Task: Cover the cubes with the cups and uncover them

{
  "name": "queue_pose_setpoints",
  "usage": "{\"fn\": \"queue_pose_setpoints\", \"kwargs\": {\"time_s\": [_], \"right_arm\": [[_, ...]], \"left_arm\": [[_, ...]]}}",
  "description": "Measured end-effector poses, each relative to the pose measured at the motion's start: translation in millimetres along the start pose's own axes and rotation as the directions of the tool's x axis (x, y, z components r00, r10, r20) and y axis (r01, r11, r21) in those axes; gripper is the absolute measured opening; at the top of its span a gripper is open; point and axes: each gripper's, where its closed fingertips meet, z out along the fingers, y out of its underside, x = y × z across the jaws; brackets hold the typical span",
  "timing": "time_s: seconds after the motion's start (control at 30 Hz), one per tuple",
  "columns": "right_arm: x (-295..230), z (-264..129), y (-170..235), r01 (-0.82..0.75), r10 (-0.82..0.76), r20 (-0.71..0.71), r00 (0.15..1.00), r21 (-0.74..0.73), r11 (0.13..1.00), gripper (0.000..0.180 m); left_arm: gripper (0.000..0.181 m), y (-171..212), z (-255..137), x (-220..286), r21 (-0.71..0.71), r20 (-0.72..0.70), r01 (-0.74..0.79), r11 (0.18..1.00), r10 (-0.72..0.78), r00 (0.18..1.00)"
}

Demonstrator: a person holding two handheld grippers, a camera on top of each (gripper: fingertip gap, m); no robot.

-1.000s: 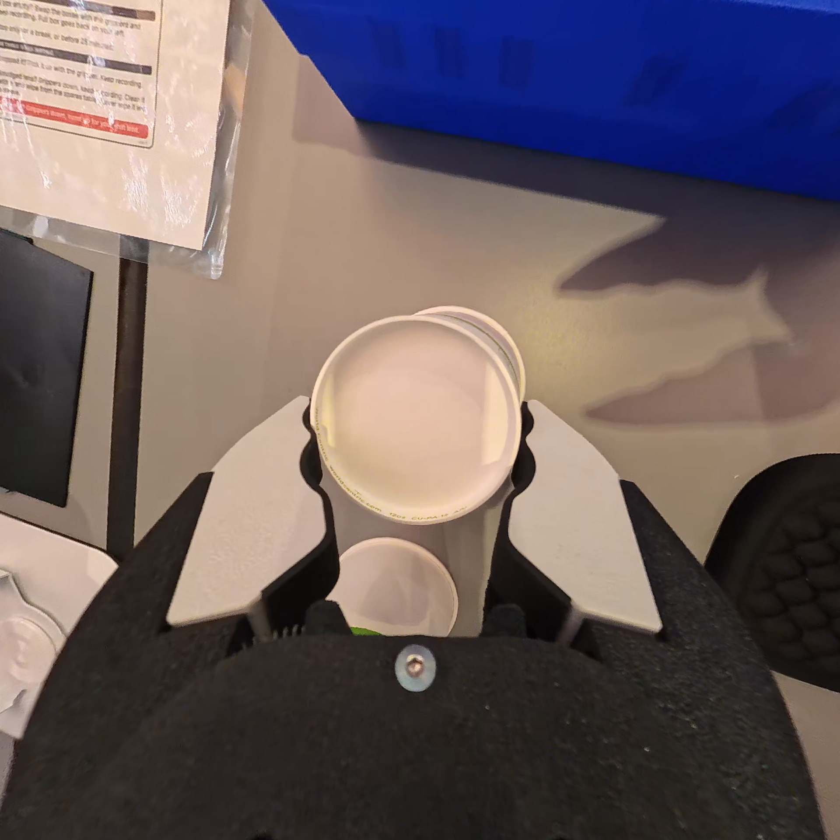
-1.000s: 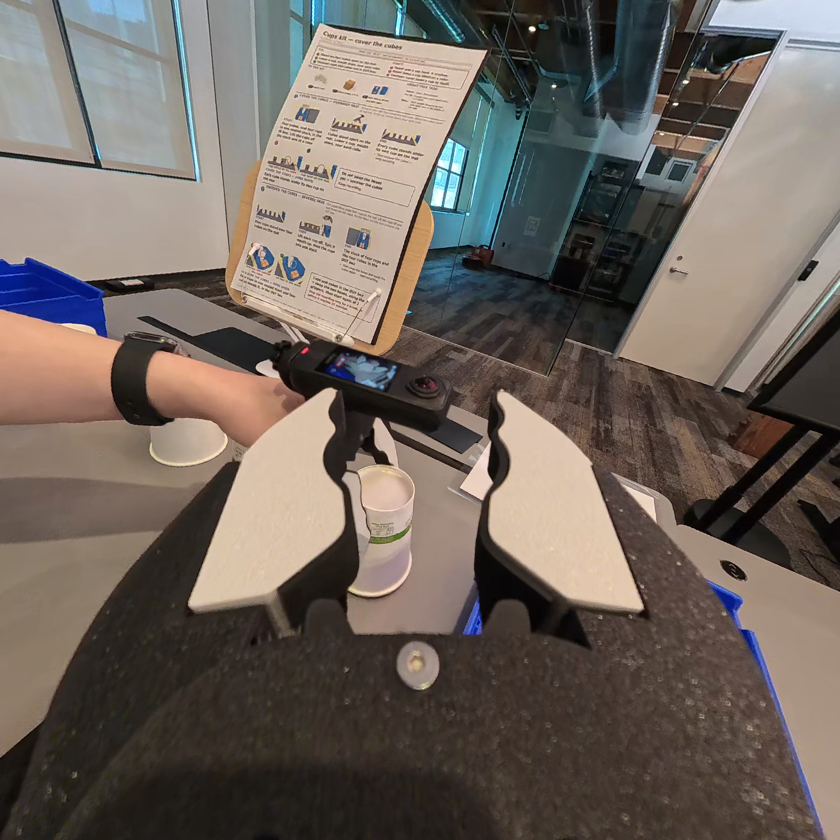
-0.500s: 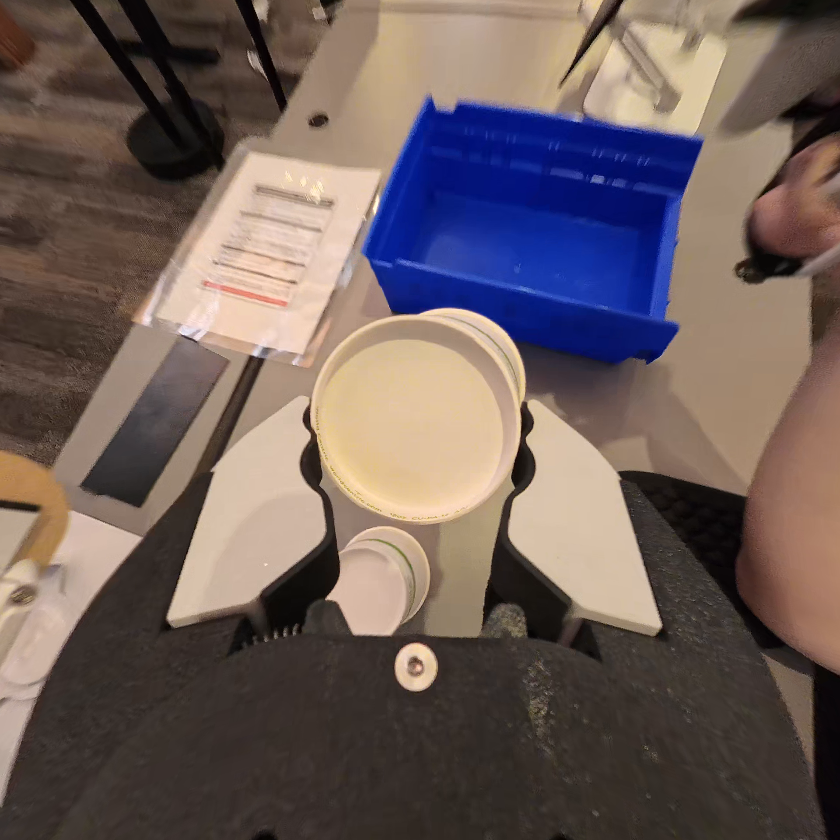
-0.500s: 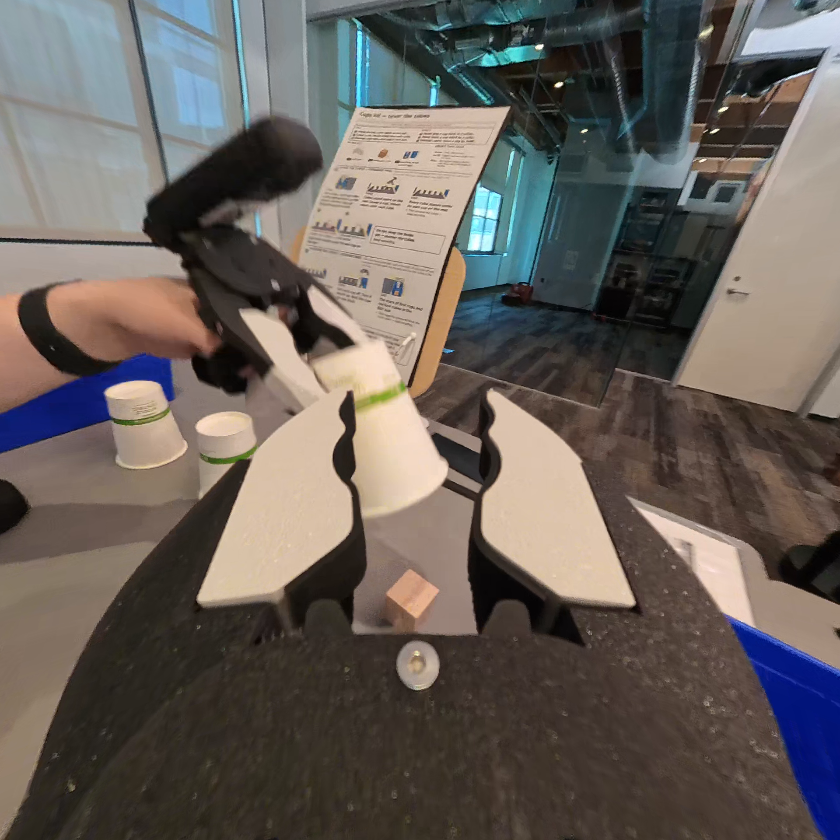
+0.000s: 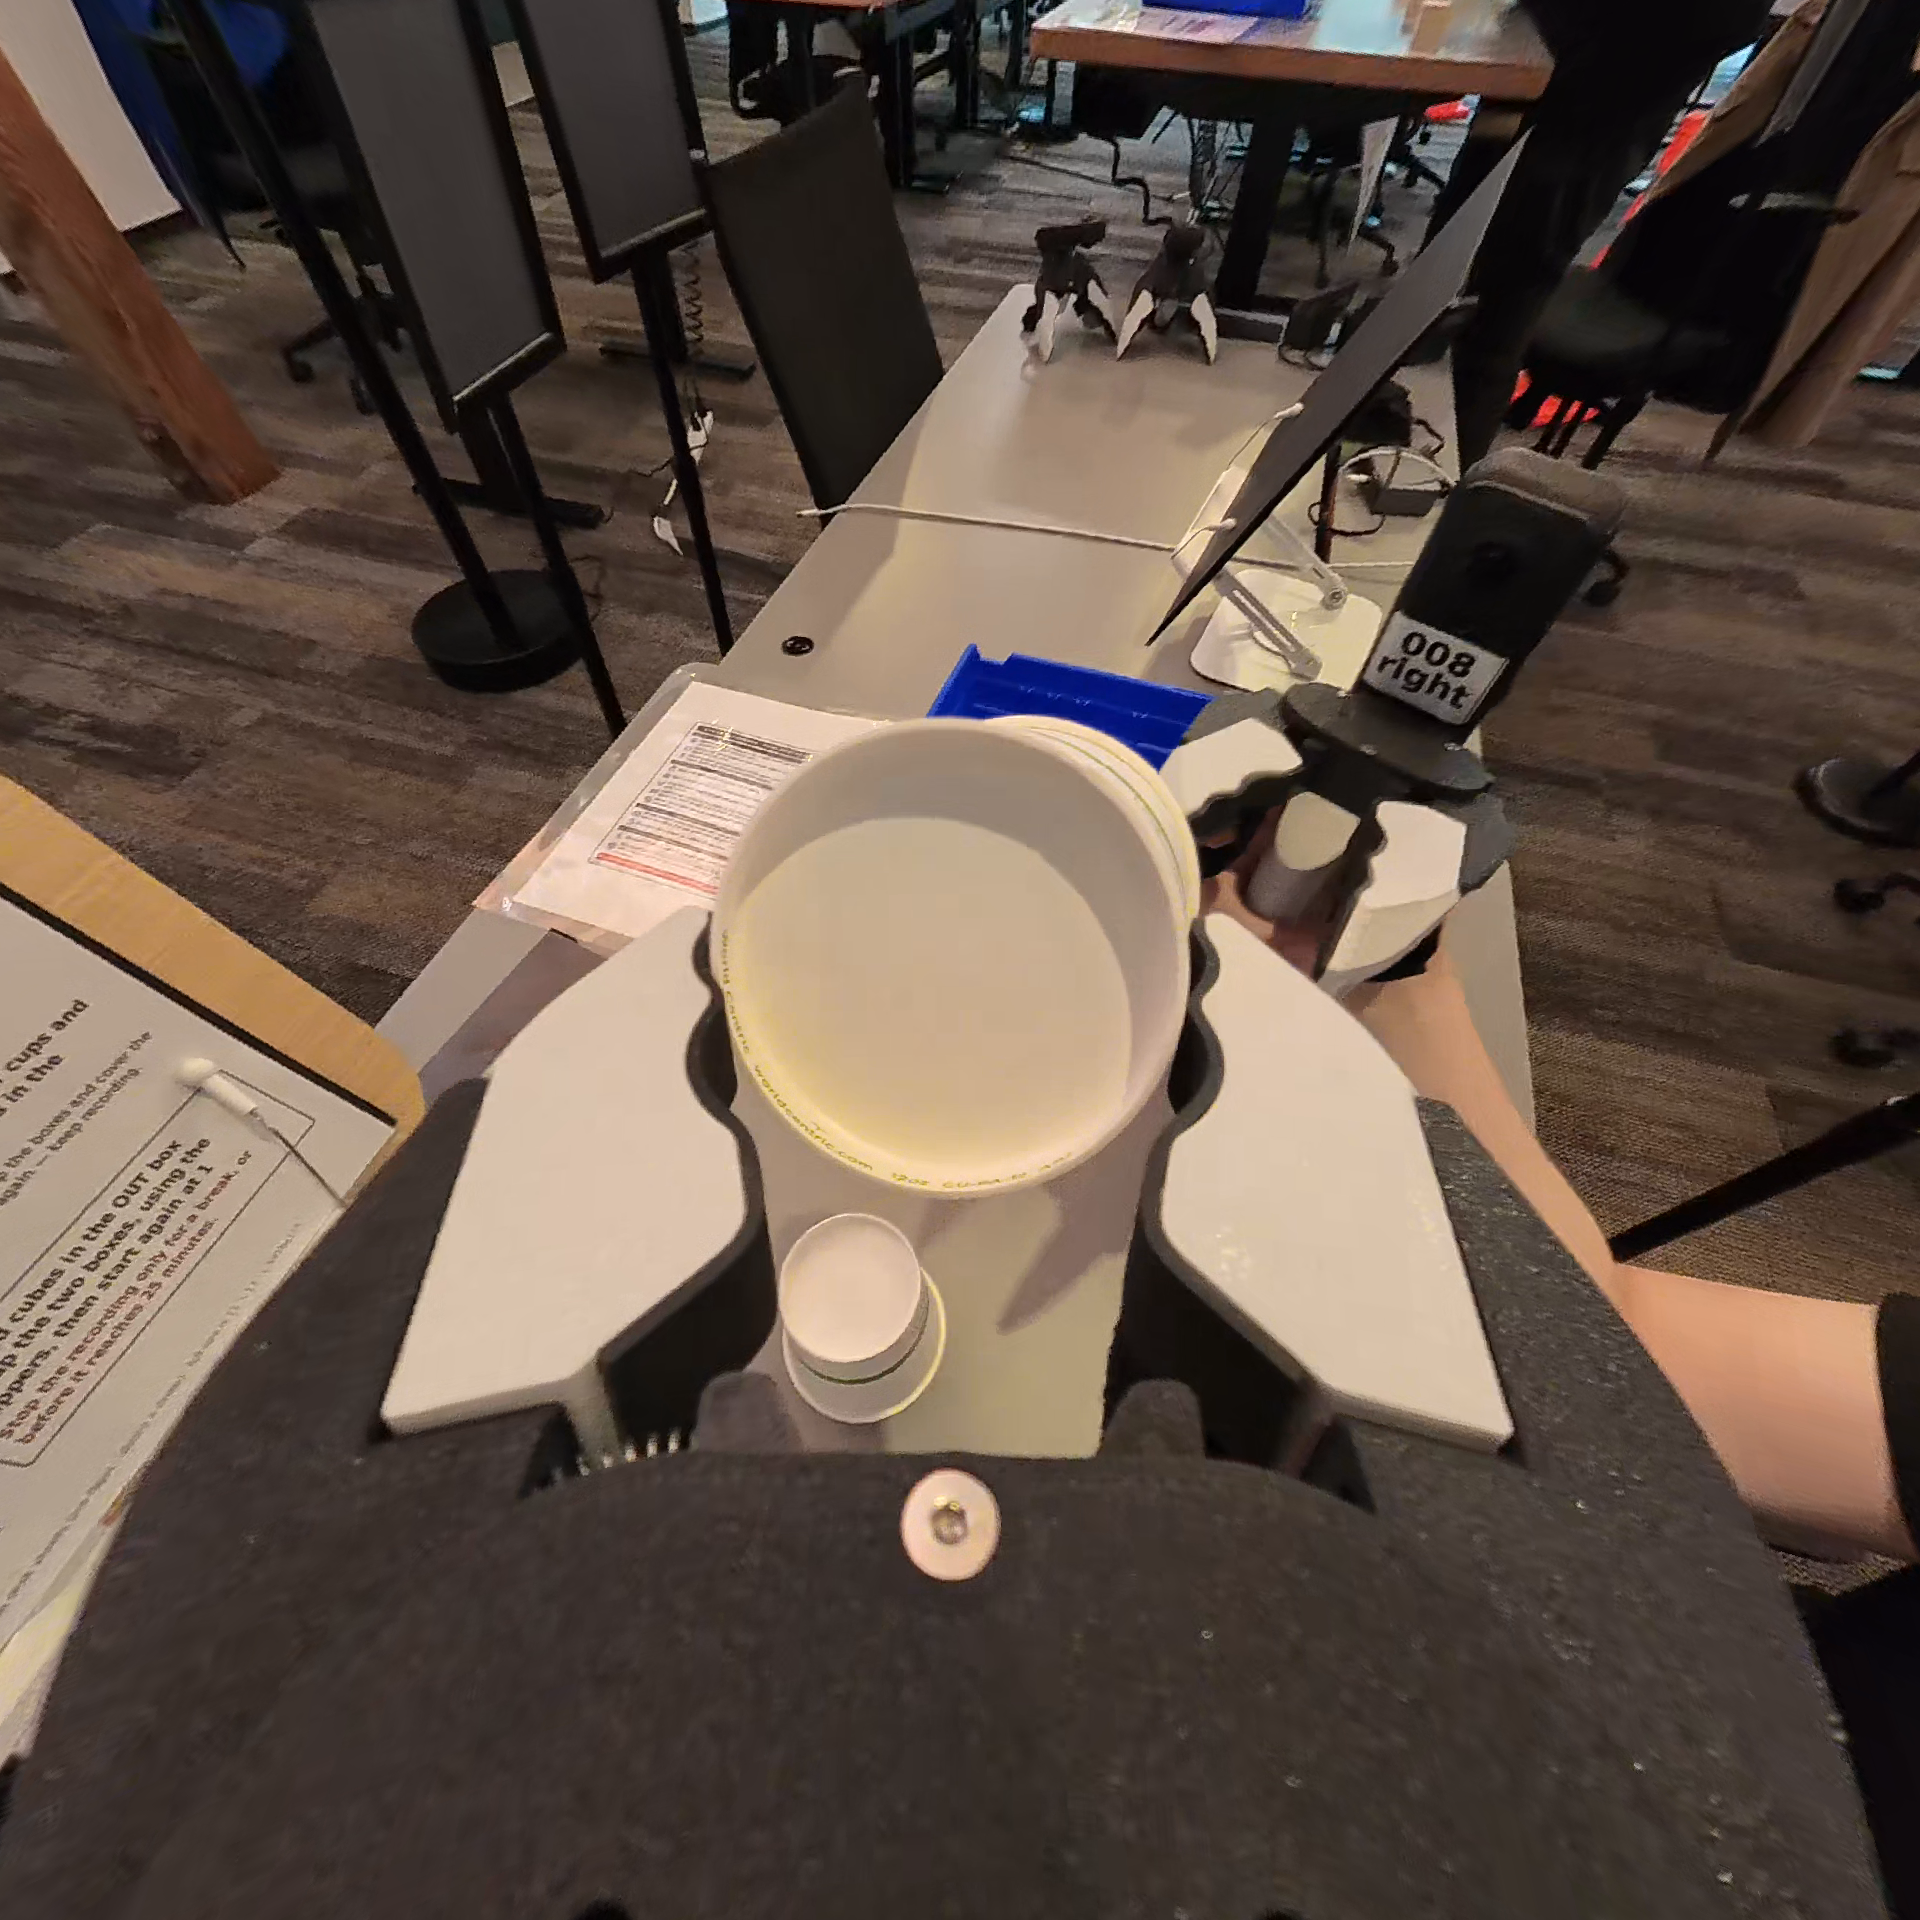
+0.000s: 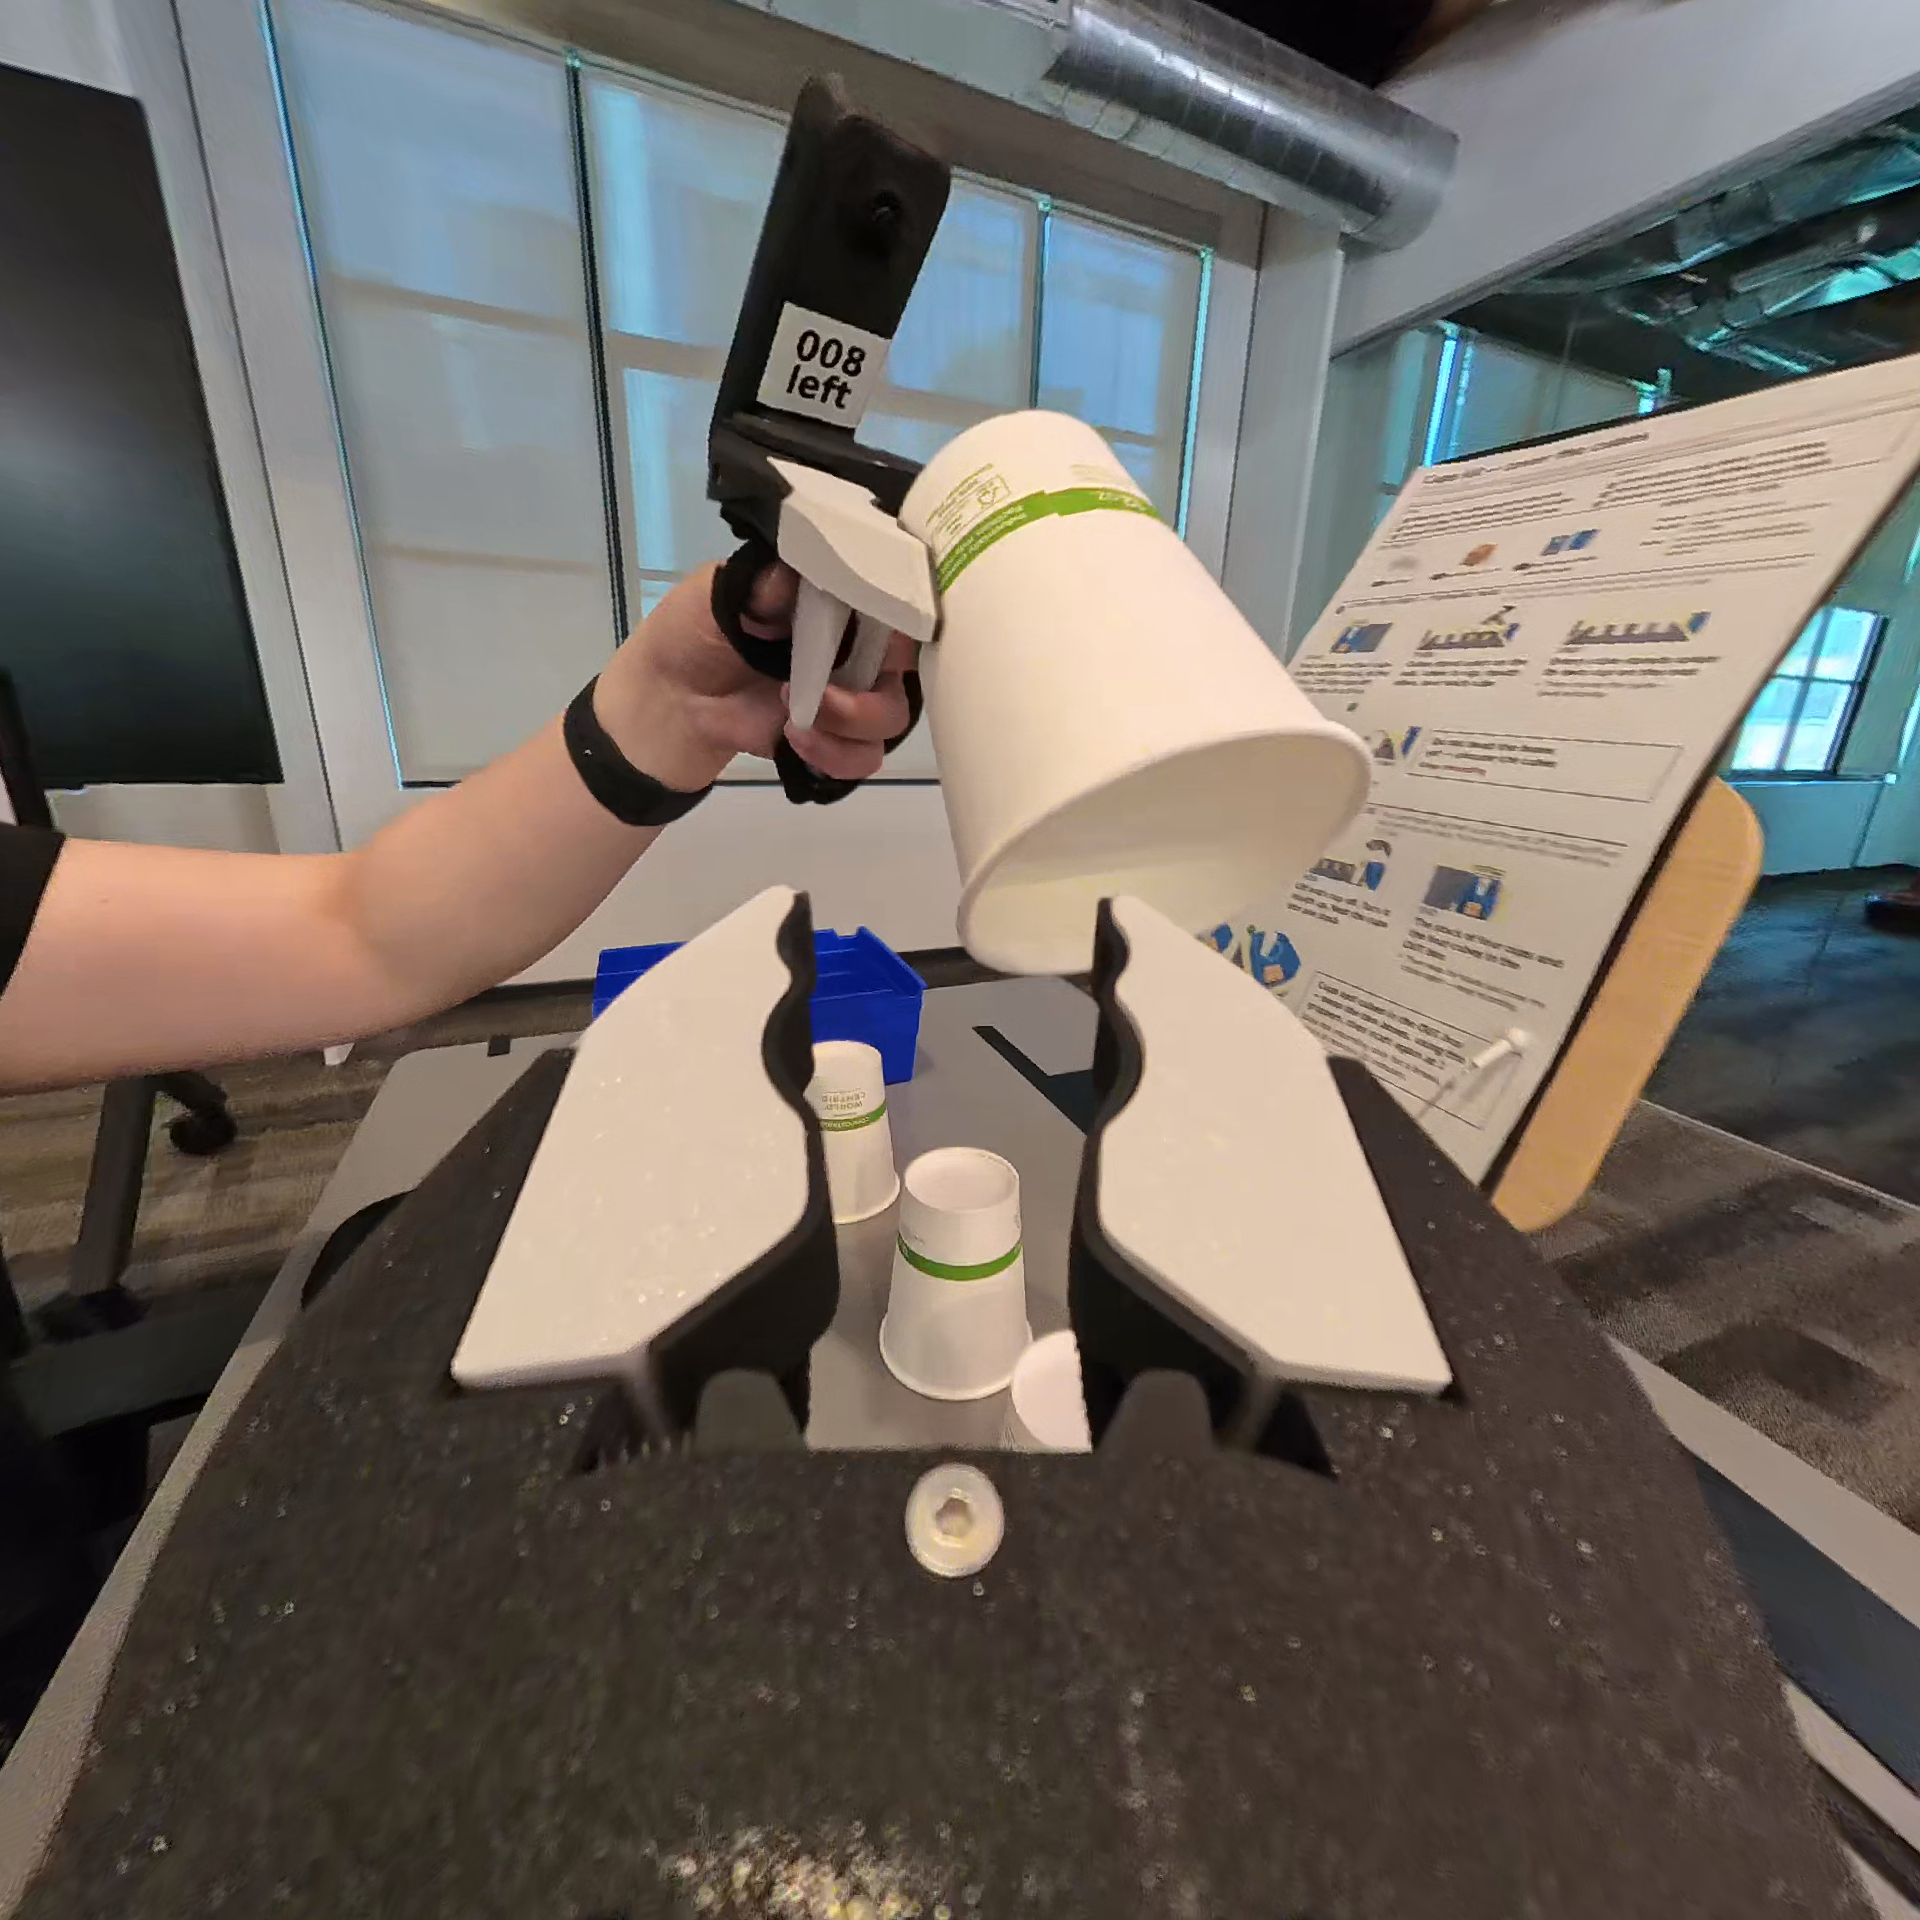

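left gripper [image 6: 914, 582] clamps the raised paper cup [image 6: 1101, 686] near its closed base, mouth tilted down | right gripper [image 6: 951, 1132] gapes empty over three inverted cups [image 6: 956, 1278] on the table [image 6: 436, 1122] | cup looks light, thin-walled, crushable: pinch gently

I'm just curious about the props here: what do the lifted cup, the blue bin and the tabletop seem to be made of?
Lifted cup: likely paper, matte white with a green band, a rolled rim and a seam.
Blue bin: probably moulded plastic, one even saturated colour, slightly glossy, with ribbed walls.
Tabletop: a smooth grey surface with a soft sheen, perhaps laminate; what lies under it is not visible.
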Motion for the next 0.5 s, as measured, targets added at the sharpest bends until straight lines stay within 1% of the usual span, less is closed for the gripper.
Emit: {"fn": "queue_pose_setpoints", "kwargs": {"time_s": [0.1, 0.17, 0.23, 0.27, 0.33, 0.4, 0.5], "right_arm": [[-3, 16, -2, 0.023, -0.023, 0.001, 1.0, 0.009, 1.0, 0.051], [-7, 24, -5, 0.02, -0.021, 0.017, 1.0, 0.031, 0.999, 0.043], [-14, 28, -14, 0.032, -0.037, 0.057, 0.998, 0.089, 0.996, 0.034], [-20, 28, -18, 0.043, -0.054, 0.088, 0.995, 0.121, 0.992, 0.018], [-31, 26, -26, 0.043, -0.07, 0.151, 0.986, 0.173, 0.984, 0.013], [-31, 25, -27, 0.056, -0.081, 0.144, 0.986, 0.17, 0.984, 0.008], [-33, 23, -19, 0.082, -0.1, 0.155, 0.983, 0.114, 0.99, 0.001]], "left_arm": [[0.083, 2, 2, 13, 0.004, -0.041, -0.004, 1.0, 0.004, 0.999], [0.083, 3, 5, 21, 0.01, -0.064, -0.008, 1.0, 0.008, 0.998], [0.083, 6, 7, 28, 0.015, -0.089, -0.001, 1.0, 0.003, 0.996], [0.083, 8, 7, 31, 0.02, -0.107, 0.013, 1.0, -0.011, 0.994], [0.082, 9, 3, 37, 0.041, -0.142, 0.039, 0.998, -0.033, 0.989], [0.088, 11, -5, 40, 0.071, -0.15, 0.034, 0.997, -0.023, 0.988], [0.091, 15, -26, 35, 0.163, -0.104, 0.006, 0.987, 0.011, 0.994]]}}
